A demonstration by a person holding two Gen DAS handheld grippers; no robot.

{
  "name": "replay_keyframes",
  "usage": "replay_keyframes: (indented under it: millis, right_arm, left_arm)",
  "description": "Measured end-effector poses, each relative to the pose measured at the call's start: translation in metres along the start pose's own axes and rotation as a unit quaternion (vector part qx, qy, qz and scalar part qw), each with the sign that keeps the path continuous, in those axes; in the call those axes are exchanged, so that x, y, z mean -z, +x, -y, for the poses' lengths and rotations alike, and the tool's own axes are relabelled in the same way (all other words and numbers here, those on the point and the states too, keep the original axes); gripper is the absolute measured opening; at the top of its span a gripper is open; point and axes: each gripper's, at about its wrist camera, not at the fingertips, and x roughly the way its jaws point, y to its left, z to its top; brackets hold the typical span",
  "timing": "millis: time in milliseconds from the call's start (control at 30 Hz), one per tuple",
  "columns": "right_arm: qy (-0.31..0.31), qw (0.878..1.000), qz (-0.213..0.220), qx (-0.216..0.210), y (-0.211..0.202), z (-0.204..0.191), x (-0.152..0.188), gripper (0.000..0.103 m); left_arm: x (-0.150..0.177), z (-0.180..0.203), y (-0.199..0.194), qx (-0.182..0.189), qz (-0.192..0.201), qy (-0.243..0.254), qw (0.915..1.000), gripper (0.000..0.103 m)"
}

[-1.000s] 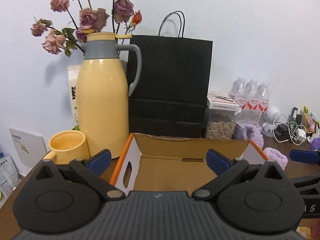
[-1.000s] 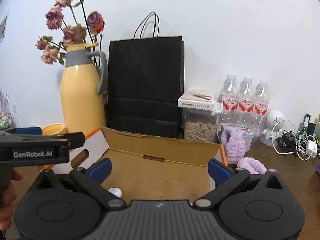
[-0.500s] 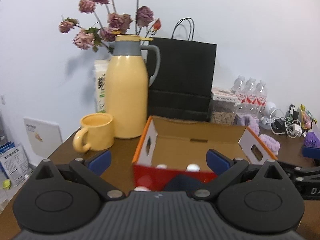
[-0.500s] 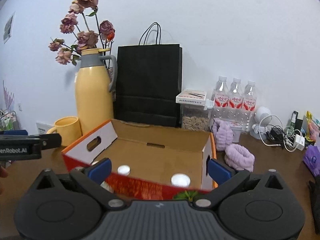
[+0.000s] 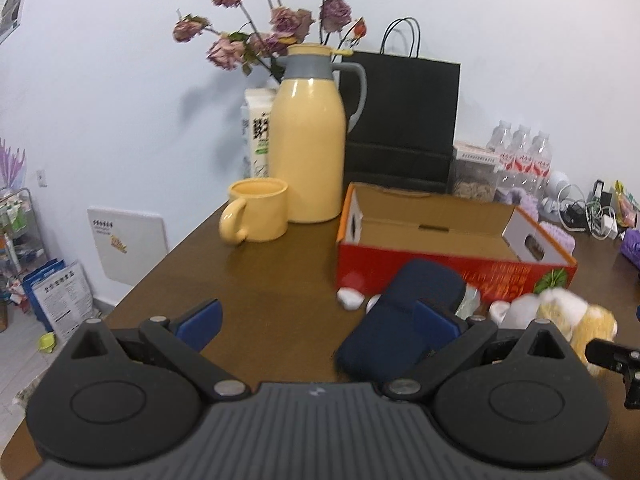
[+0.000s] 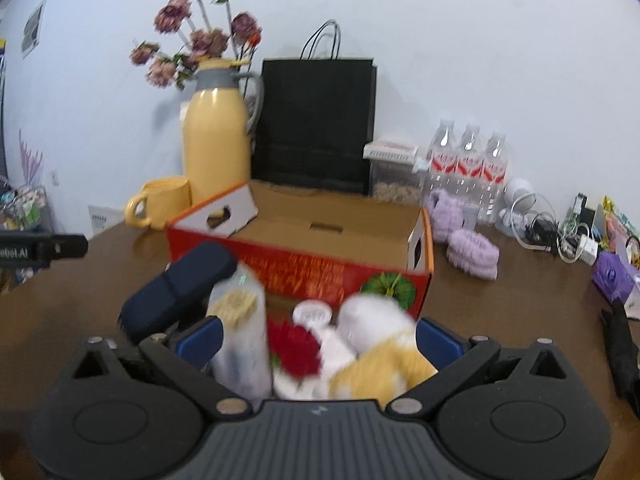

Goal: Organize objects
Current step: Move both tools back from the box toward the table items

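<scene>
The left gripper (image 5: 316, 320) has its 2 blue fingers wide apart and holds nothing; the brown desk (image 5: 260, 276) shows between them. The right gripper (image 6: 318, 336) is also spread wide with nothing clamped.

The red cardboard box (image 5: 452, 248) stands open toward the back edge of the desk, and no item can be seen inside it. In front of the box, toward the front edge, the items lie in a pile: a dark blue case (image 5: 400, 320), a white and yellow plush toy (image 6: 380, 348), a clear pouch (image 6: 240, 340), a red item (image 6: 294, 346) and a white cap (image 6: 312, 314), all blurred. In the left wrist view 1 small white piece (image 5: 350, 300) lies just beside the case.

At the back left corner stand a yellow thermos (image 5: 308, 148) and a yellow mug (image 5: 256, 216), with a black paper bag (image 5: 402, 120) behind the box. 3 water bottles (image 6: 468, 160) and purple scrunchies (image 6: 472, 252) are toward the right edge.
</scene>
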Motion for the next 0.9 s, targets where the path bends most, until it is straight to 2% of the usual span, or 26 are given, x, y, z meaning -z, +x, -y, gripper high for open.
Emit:
replay_keyframes:
  millis: [367, 600, 733, 900]
  right_arm:
    - [-0.018, 0.997, -0.063, -0.033, -0.009, -0.021, 0.047, 0.103]
    - [-0.029, 0.991, -0.099, -0.081, -0.001, -0.039, 0.057, 0.103]
    - [-0.032, 0.989, -0.118, -0.08, 0.013, -0.044, 0.059, 0.103]
    - [-0.02, 0.991, -0.103, -0.078, 0.016, -0.044, 0.065, 0.103]
  left_arm:
    - [0.04, -0.028, -0.027, -0.012, -0.039, -0.001, 0.9992, 0.103]
    - [0.053, -0.037, -0.037, -0.014, -0.05, 0.0, 0.9986, 0.103]
    - [0.056, -0.041, -0.037, -0.015, -0.055, -0.004, 0.9983, 0.103]
    - [0.061, -0.044, -0.035, -0.015, -0.063, -0.01, 0.9978, 0.103]
